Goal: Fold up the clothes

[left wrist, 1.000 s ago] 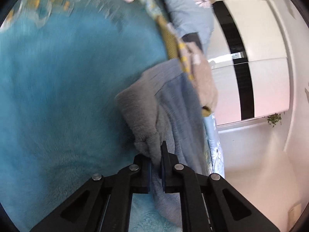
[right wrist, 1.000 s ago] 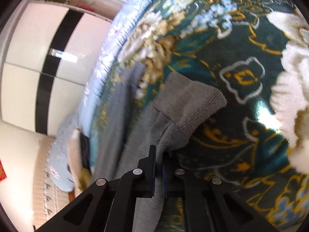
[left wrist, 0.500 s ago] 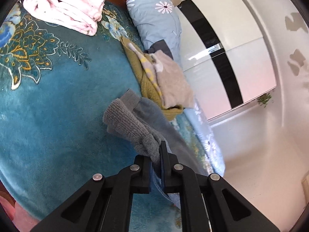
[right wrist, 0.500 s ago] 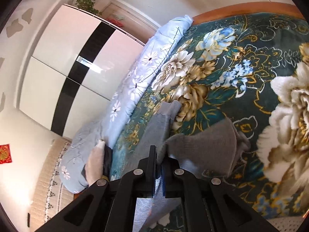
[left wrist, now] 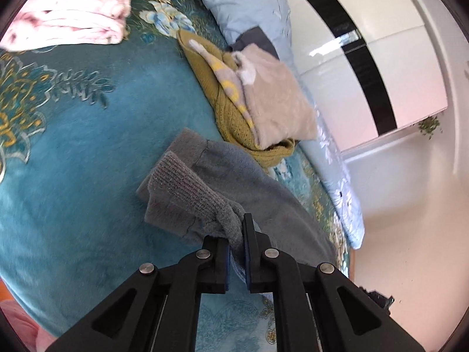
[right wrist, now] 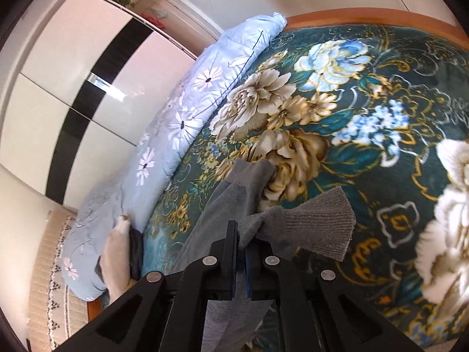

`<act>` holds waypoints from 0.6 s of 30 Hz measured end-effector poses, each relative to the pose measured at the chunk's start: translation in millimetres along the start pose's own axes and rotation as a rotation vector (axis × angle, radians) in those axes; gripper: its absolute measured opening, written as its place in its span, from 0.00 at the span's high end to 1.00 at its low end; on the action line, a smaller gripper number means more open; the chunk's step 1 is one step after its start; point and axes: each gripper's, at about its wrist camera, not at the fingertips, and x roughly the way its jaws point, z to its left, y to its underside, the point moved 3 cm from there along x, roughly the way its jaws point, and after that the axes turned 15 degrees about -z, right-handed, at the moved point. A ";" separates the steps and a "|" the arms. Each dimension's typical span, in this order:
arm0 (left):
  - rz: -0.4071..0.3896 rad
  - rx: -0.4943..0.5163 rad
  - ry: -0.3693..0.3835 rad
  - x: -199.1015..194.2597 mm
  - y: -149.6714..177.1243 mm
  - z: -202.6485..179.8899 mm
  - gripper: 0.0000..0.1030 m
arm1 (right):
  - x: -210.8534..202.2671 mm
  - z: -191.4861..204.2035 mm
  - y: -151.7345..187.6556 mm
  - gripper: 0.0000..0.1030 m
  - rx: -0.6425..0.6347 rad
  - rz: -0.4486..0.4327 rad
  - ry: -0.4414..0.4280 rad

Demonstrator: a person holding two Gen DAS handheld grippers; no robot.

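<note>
A grey fleece garment [left wrist: 252, 187] with ribbed knit cuffs lies on the teal floral blanket [left wrist: 73, 152]. My left gripper [left wrist: 236, 236] is shut on one ribbed cuff [left wrist: 187, 193] and holds it just above the blanket, with the cloth bunched between the jaws. My right gripper [right wrist: 241, 242] is shut on the same grey garment [right wrist: 231, 205] at another ribbed cuff [right wrist: 322, 226], which sticks out to the right above the blanket [right wrist: 366, 111]. A second cuff end [right wrist: 252, 170] lies farther off on the blanket.
A folded pile of a beige top [left wrist: 275, 99] on an olive knit [left wrist: 231, 117] sits just beyond the garment. A folded pink blanket [left wrist: 73, 17] lies far left. A light-blue floral quilt [left wrist: 331, 146] [right wrist: 187, 123] runs along the bed's edge by the white wardrobe [right wrist: 88, 73].
Both grippers have lifted and tipped back from the blanket with the grey garment held. The garment now stretches out flatter between them and more of the room shows.
</note>
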 end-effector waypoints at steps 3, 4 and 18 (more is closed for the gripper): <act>0.047 -0.023 -0.020 16.8 -13.6 -3.9 0.93 | 24.8 18.5 -2.8 0.96 -0.015 0.026 0.045; 0.060 -0.041 -0.026 23.0 -19.0 -4.0 0.93 | 34.5 25.3 -3.5 0.96 -0.022 0.040 0.061; 0.155 -0.105 -0.138 123.3 -69.0 15.5 0.92 | 147.0 88.8 15.6 0.95 -0.110 0.121 0.235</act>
